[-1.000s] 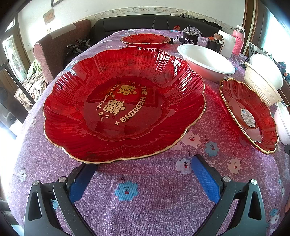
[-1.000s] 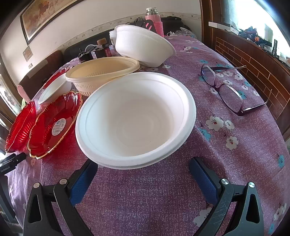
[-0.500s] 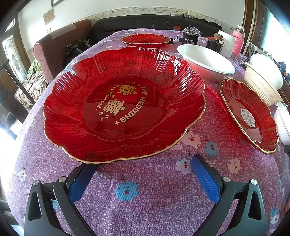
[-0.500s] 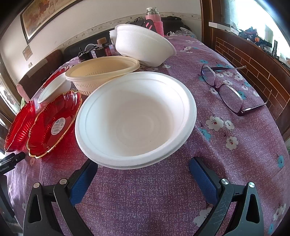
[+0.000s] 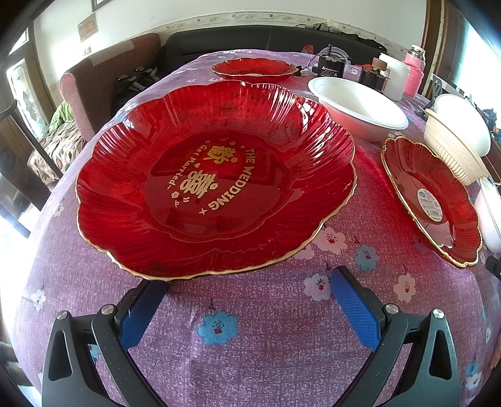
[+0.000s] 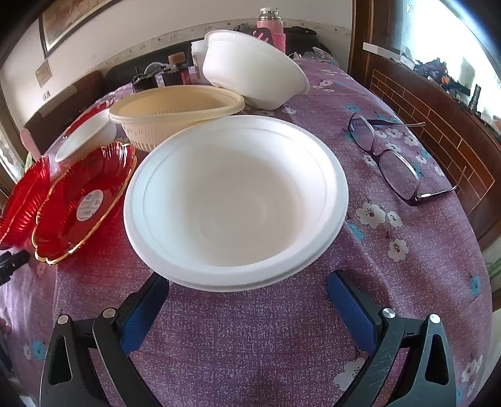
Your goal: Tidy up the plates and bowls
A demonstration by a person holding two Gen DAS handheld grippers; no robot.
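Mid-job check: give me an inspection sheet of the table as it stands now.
Surface: purple floral tablecloth, fully covered.
Job's things: large red wedding plate; two smaller red plates; white foam bowls; beige basket bowl.
Clutter: eyeglasses, pink flask, black gadgets.
Grippers: left gripper and right gripper, jaws open, empty.
Cables: nothing seen.
Surroundings: sofa, armchair, brick-patterned wall.

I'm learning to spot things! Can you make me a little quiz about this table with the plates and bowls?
1. True or false: the left gripper is squeezing the big red wedding plate.
2. What lies on the tablecloth right of the near white foam bowl? A) spoon B) eyeglasses C) cup
3. What colour is the ribbed bowl behind it?

Key: 1 false, it is open. 2 B. 3 cream.
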